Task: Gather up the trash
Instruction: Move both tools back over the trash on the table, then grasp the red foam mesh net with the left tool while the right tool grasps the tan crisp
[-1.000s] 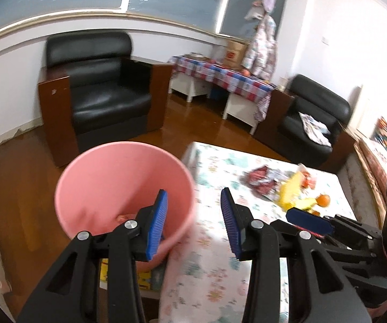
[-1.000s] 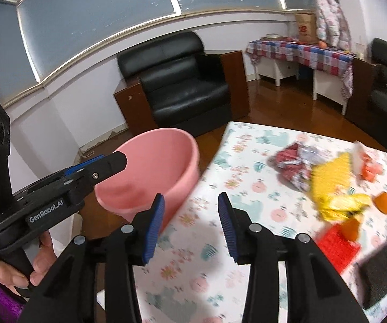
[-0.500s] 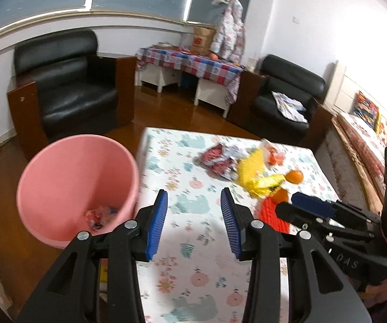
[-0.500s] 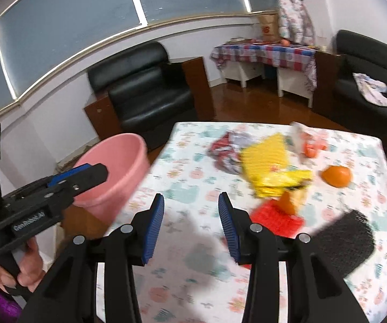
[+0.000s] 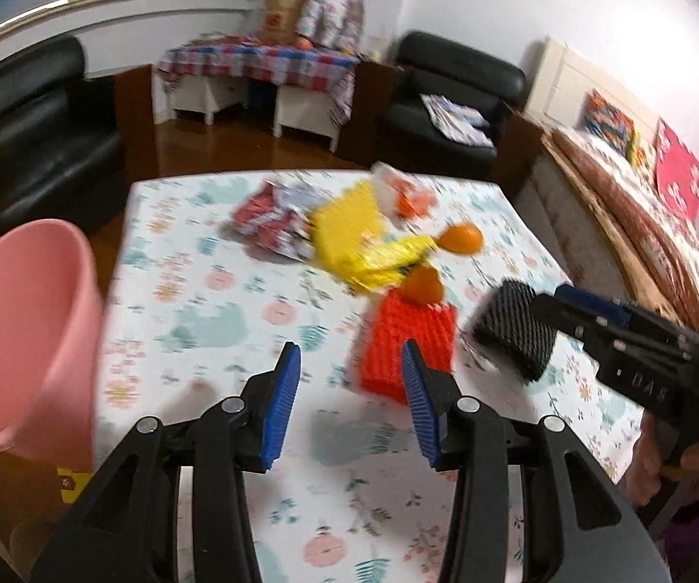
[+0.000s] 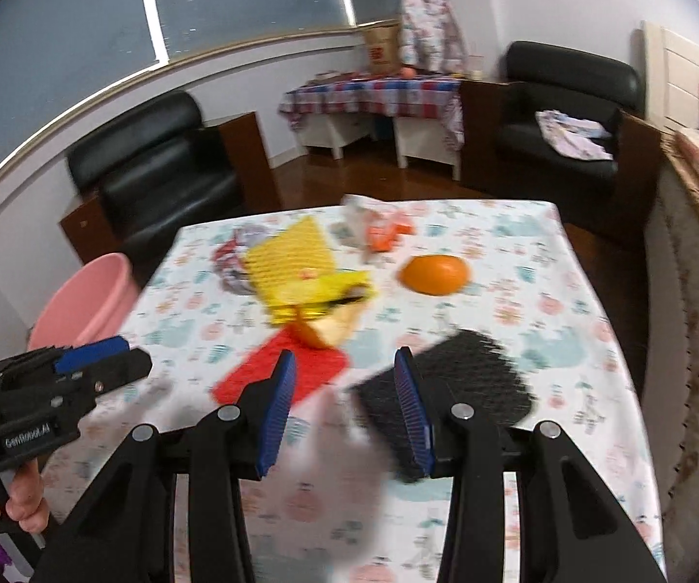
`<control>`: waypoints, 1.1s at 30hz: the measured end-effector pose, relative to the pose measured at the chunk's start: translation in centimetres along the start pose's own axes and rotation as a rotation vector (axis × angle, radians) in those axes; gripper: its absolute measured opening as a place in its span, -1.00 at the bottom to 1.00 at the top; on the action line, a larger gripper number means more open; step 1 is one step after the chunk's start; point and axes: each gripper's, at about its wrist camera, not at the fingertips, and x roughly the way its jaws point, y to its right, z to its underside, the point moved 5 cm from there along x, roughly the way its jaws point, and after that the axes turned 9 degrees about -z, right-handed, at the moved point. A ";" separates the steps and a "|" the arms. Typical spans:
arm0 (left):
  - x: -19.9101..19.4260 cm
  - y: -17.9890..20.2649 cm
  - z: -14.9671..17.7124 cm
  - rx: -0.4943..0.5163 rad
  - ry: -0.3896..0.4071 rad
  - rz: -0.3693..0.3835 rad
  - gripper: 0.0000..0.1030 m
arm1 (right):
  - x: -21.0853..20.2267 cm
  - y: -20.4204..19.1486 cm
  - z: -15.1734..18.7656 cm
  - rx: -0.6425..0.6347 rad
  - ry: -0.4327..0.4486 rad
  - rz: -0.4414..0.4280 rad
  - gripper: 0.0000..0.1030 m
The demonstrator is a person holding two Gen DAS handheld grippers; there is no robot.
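The right gripper (image 6: pixel 344 393) hangs low over the near edge of the table (image 6: pixel 568 291), its blue-padded jaws spread apart with nothing between them. Just ahead of it, and slightly to its right side, lies the black mesh sleeve (image 6: pixel 451 379) — its near end sits behind the right-hand jaw, so the piece is a little off the line of the opening rather than centred in it. The sleeve's long axis runs slantwise, from the near edge up and away toward the table's right edge. To my eye, the coming move needs a small shift to the right, or a turn of the wrist, so the jaws straddle the sleeve across its narrow width.

The left gripper (image 5: pixel 349 398) is likewise spread and empty, hovering over the near edge with the red mesh sleeve (image 5: pixel 407 345) directly beyond its right jaw. So each hand has its own nearest piece: right for black, left for red.

Farther out toward the middle of the table sit an orange piece of peel (image 6: pixel 320 330), the yellow mesh and wrapper heap (image 6: pixel 305 267) and a whole orange (image 6: pixel 434 274). The pink bucket (image 5: pixel 19 335) stands off the table's left edge, nearer the left hand — that is where I judge everything must go.
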 end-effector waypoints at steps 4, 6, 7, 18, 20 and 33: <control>2.0 1.9 0.2 0.043 -0.043 0.017 -0.16 | -0.1 2.3 0.7 0.042 -0.021 0.029 -0.20; 3.1 2.8 0.3 0.059 -0.064 0.020 -0.16 | -0.3 3.2 1.3 0.061 -0.034 0.042 -0.20; 3.7 3.1 0.3 0.069 -0.076 0.016 -0.16 | -0.3 3.6 1.5 0.068 -0.040 0.046 -0.20; 7.2 3.2 1.2 0.039 -0.145 0.000 -0.16 | -0.5 4.5 1.7 0.090 -0.050 -0.011 -0.20; 7.1 3.1 1.3 0.035 -0.140 -0.005 -0.16 | -0.1 4.2 1.4 0.088 -0.055 -0.034 -0.20; 6.3 3.9 1.6 0.036 -0.107 -0.050 -0.59 | 2.8 1.0 -0.3 0.010 -0.096 -0.161 -0.20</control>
